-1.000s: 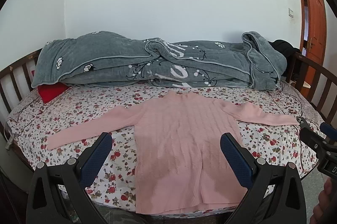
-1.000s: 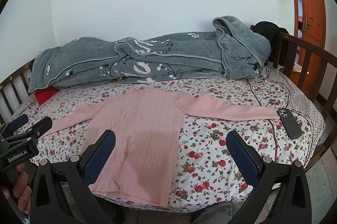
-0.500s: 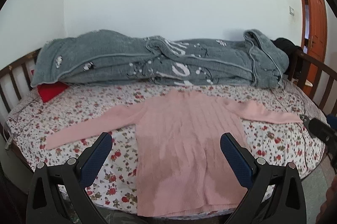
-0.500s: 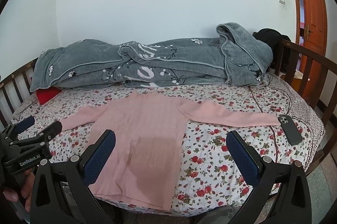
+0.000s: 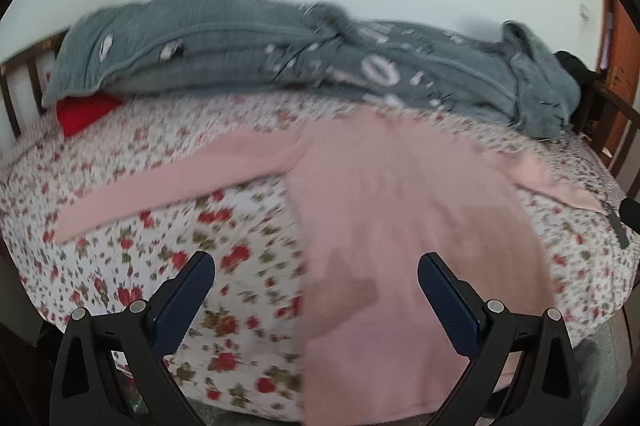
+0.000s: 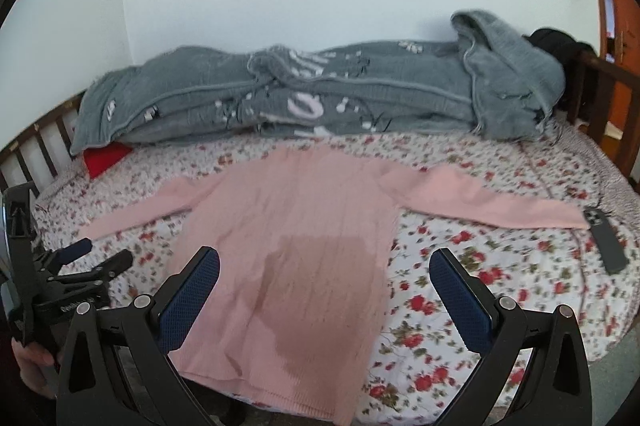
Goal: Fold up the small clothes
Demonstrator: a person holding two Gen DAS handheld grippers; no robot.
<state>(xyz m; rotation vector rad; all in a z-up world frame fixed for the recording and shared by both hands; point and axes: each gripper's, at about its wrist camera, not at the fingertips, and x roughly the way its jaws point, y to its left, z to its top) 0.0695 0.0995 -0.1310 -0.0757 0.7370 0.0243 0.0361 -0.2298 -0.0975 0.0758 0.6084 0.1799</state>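
A pink knit sweater (image 5: 400, 210) lies flat on the floral bed sheet (image 5: 160, 246), sleeves spread out to both sides; it also shows in the right wrist view (image 6: 296, 234). A darker patch marks its lower front. My left gripper (image 5: 316, 278) is open and empty, hovering above the sweater's left hem side and the sheet. My right gripper (image 6: 324, 278) is open and empty above the sweater's lower part. The left gripper also appears at the left edge of the right wrist view (image 6: 96, 258).
A rumpled grey blanket (image 6: 320, 98) lies along the far side by the white wall. A red pillow (image 5: 84, 112) peeks out at the far left. A dark phone (image 6: 606, 240) lies by the right sleeve end. A wooden bed rail (image 6: 604, 94) stands at the right.
Both grippers have moved forward and closer over the bed; the left view has swung left and is blurred. The sweater has not moved. Both stay open.
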